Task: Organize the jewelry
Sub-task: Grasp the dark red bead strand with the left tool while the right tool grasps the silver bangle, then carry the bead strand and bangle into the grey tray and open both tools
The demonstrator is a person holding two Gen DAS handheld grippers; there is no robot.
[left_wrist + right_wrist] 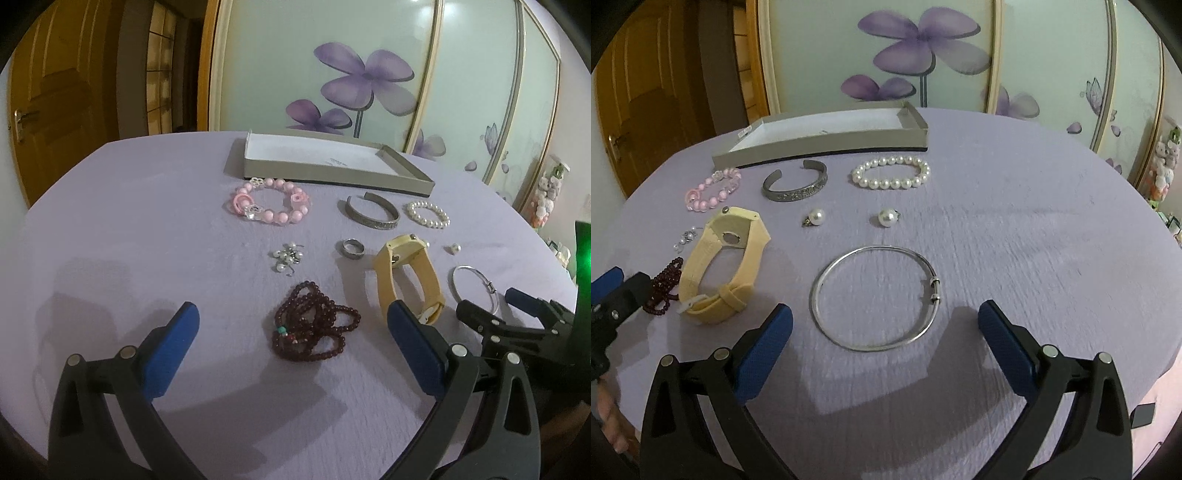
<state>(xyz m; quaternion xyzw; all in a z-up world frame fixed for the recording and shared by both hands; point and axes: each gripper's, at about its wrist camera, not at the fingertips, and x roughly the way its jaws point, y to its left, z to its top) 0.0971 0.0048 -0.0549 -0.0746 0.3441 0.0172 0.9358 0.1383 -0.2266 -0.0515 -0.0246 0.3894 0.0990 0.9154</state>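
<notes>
Jewelry lies on a lilac cloth. In the left wrist view my left gripper [293,325] is open over a dark red bead string [314,326]. Beyond lie a pink bead bracelet [267,205], a pearl cluster [288,256], a ring [352,249], a grey cuff [373,212], a pearl bracelet [428,214] and a yellow watch [406,273]. In the right wrist view my right gripper [886,321] is open around the near side of a thin silver bangle [875,295]. Two pearl earrings [816,216] [886,218] lie beyond it. A shallow grey box [820,146] stands at the back, with nothing in it.
The round table's edge [1145,221] curves close on the right. Behind it are flower-printed sliding doors [923,51], a wooden door [55,92] at left and plush toys [1163,166] at right. My right gripper also shows in the left wrist view [517,310].
</notes>
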